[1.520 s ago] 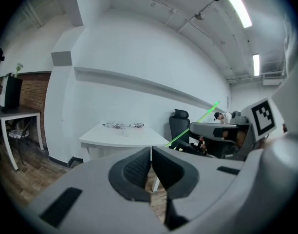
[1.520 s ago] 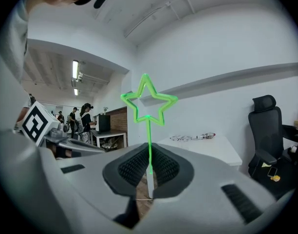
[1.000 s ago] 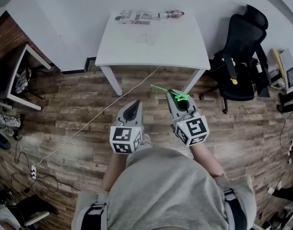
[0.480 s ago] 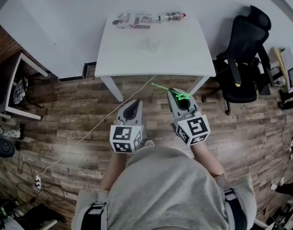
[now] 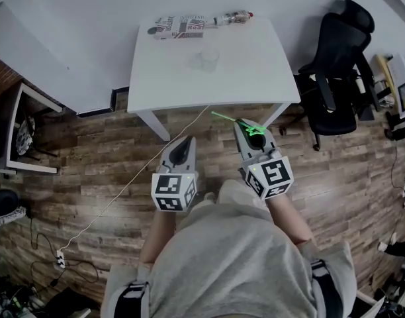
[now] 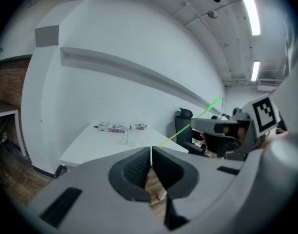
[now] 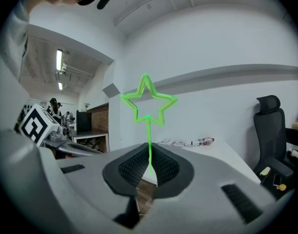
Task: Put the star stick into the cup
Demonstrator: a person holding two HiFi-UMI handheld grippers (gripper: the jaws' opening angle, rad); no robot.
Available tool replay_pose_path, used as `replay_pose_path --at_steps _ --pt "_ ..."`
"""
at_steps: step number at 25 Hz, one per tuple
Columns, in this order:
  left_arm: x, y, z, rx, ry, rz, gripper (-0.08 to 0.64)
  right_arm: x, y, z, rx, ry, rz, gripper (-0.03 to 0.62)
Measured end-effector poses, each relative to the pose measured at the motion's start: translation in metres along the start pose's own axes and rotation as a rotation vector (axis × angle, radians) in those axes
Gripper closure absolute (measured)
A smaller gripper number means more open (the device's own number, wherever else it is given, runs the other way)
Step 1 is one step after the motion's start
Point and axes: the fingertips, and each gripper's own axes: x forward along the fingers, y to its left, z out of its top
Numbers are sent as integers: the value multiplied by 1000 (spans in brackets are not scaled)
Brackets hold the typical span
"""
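Note:
The green star stick [image 5: 254, 130] is pinched in my right gripper [image 5: 245, 125], which is shut on its thin stem. In the right gripper view the star [image 7: 148, 101] stands upright above the jaws of my right gripper [image 7: 150, 167]. The stem's lower end pokes out to the left. My left gripper [image 5: 186, 142] is beside it, shut and holding nothing, its pads together in the left gripper view [image 6: 151, 152]. Both hover over the wooden floor, short of the white table [image 5: 255, 85]. A clear cup [image 5: 206, 59] stands on that table and also shows as the cup [image 6: 125, 139] ahead of my left gripper.
A plastic bottle [image 5: 232, 18] and printed packets [image 5: 179, 26] lie along the table's back edge. A black office chair [image 5: 335, 58] stands right of the table. A white cable [image 5: 123, 184] runs across the floor. A dark side table [image 5: 17, 118] is at the far left.
The table has drifted slightly lower and nearer in the head view. Both grippers keep nearly the same pose, and the star stick stays held in the right one.

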Motion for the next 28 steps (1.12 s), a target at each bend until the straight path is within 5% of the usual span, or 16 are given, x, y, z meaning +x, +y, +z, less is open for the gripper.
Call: replay_pose_path --at_steps 28 --pt "157 68 46 -13 17 39 549 155 -122 18 -15 -30 -12 578"
